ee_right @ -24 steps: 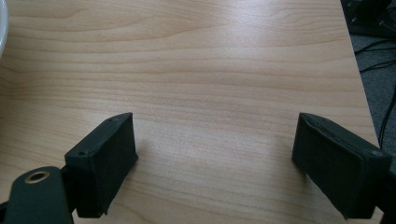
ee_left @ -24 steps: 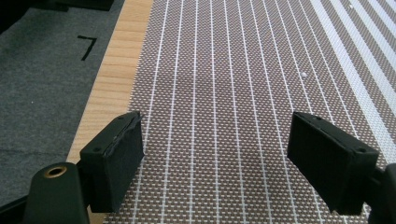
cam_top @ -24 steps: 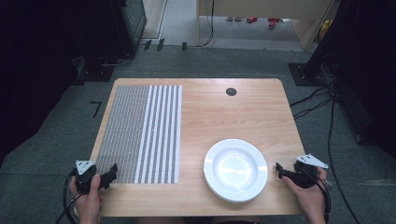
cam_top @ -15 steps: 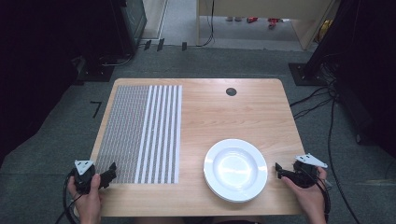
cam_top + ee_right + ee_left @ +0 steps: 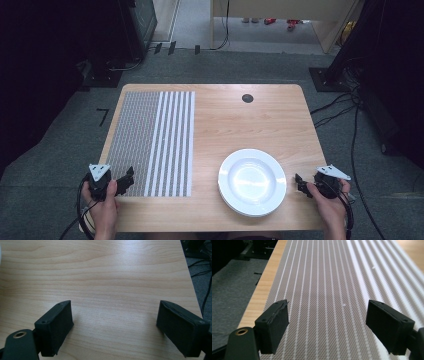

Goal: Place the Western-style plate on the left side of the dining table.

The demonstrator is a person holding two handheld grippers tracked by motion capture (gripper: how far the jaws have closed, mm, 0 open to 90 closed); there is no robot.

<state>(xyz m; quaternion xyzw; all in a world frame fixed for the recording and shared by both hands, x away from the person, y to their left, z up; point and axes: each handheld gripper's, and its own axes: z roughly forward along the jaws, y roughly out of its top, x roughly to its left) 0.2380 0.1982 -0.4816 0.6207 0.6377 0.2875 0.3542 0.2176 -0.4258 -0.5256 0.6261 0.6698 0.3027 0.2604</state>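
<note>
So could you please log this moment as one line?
left gripper: open, empty, over striped placemat | right gripper: open, empty, right of white plates | table: plates and placemat untouched

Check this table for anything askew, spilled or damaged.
Nothing stands out. The striped placemat lies flat and square to the table; the white plates sit neatly stacked near the front edge. Both the left gripper and right gripper are open and empty.

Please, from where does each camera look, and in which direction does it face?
High view: above the near side, facing forward and down on the table; both hands and tools show.
Left gripper view: on the left tool, facing along the striped mat.
Right gripper view: on the right tool, facing bare wood.
Shared: high and left views both show the mat.
</note>
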